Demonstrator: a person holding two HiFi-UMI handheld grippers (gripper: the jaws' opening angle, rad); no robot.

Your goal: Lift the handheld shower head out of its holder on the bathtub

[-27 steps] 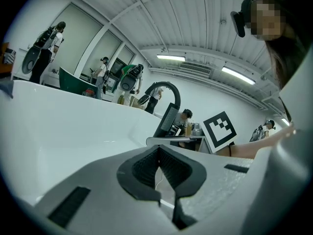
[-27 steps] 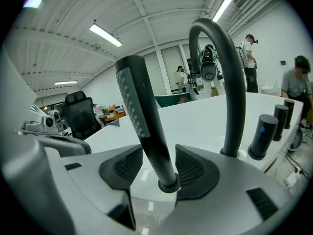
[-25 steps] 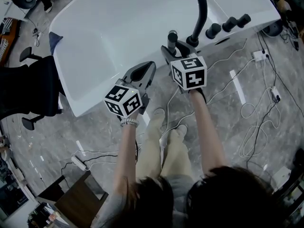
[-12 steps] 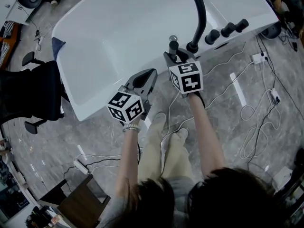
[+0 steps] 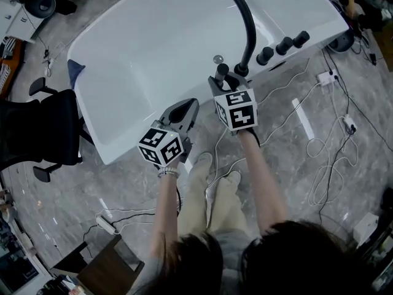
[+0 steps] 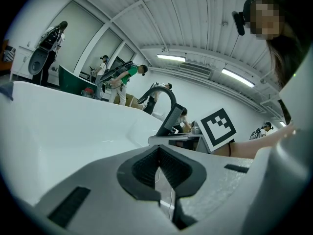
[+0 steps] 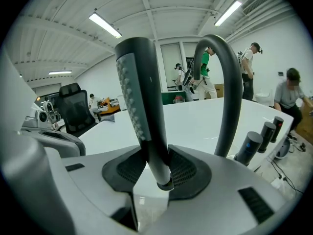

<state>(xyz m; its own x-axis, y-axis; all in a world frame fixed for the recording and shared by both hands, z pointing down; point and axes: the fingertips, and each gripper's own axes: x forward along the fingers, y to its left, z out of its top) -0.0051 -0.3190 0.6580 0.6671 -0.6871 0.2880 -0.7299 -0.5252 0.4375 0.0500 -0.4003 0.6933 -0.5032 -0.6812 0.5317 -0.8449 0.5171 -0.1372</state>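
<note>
By the faucet (image 5: 249,23), half-hidden shower head (image 5: 221,70)

The bathtub (image 5: 153,48) is glossy white. The shower head (image 7: 139,92) is dark grey, dotted with small nubs; the arched spout (image 5: 249,23) and knobs (image 5: 284,45) at one o'clock are black. A blue cloth (image 5: 74,66) shows at the tub's nine o'clock. The floor (image 5: 80,183) is grey and marble-veined. The left gripper (image 5: 194,103) has a white cube with black squares.

We see a dark grey shower head (image 7: 139,106) (long, with tiny dots). It stands nearly straight up at the edge of the white bathtub (image 5: 141,48).
</note>
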